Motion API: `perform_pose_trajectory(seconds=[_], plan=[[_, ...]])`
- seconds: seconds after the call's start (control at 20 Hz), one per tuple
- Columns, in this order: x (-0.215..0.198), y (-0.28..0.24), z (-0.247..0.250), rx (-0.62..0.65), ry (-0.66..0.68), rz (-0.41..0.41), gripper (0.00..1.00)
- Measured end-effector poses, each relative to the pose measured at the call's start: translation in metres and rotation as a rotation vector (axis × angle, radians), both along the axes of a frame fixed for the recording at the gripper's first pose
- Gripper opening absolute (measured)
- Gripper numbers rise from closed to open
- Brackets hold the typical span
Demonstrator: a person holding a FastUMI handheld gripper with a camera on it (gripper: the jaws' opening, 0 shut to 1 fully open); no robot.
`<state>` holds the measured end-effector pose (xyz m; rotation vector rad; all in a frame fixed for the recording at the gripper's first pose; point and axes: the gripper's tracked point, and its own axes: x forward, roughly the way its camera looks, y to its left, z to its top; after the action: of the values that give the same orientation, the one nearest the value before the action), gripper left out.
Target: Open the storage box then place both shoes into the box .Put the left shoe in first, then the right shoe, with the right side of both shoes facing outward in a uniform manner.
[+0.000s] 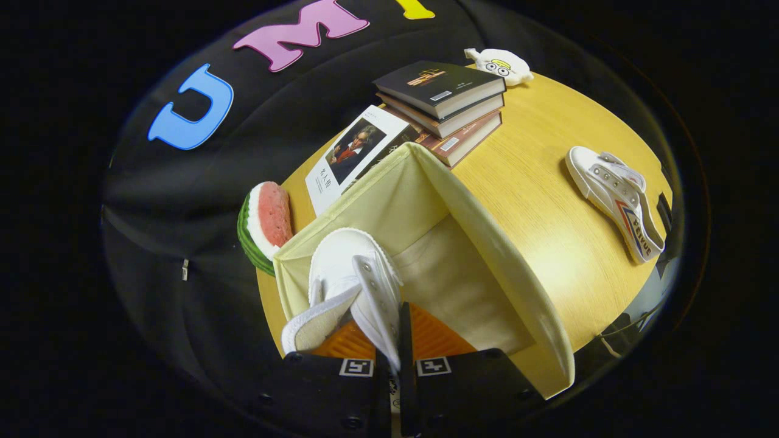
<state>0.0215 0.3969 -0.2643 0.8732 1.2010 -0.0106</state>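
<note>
Wooden table [548, 201] (glare patch), black cloth wall [182, 213] behind.

Wooden table [548, 201] bearing open storage box [481, 243], stacked books [444, 103], white shoe [614, 194], watermelon-slice toy [265, 222], plush toy [500, 64]

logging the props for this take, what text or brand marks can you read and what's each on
"FEIYUE": side of the shoe on the table.
Book stack: cover and barcode stickers too small to read.
Portrait book: characters beside the portrait, too blurred to read.
Shoe in the gripper, shut on its edge above the storage box: no text visible.
</note>
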Motion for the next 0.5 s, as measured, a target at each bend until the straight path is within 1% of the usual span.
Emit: perform_pose_trajectory(seconds=[0.05, 0.1, 0.15, 0.2, 0.25, 0.3, 0.35, 0.5], plan=[[0.0, 0.01, 0.001, 0.032, -0.014, 0.022, 0.12], [0.001, 0.017, 0.006, 0.082, -0.021, 0.034, 0.22], [-0.003, 0.021, 0.014, 0.116, -0.026, 0.049, 0.35], [-0.001, 0.023, 0.022, 0.141, -0.047, 0.062, 0.57], [0.001, 0.018, 0.028, 0.138, -0.063, 0.084, 0.79], [0.0, 0.011, 0.028, 0.098, -0.079, 0.103, 1.0], [0.004, 0.002, 0.034, 0.073, -0.109, 0.107, 0.98], [0.014, -0.021, 0.056, 0.066, -0.181, 0.094, 0.98]])
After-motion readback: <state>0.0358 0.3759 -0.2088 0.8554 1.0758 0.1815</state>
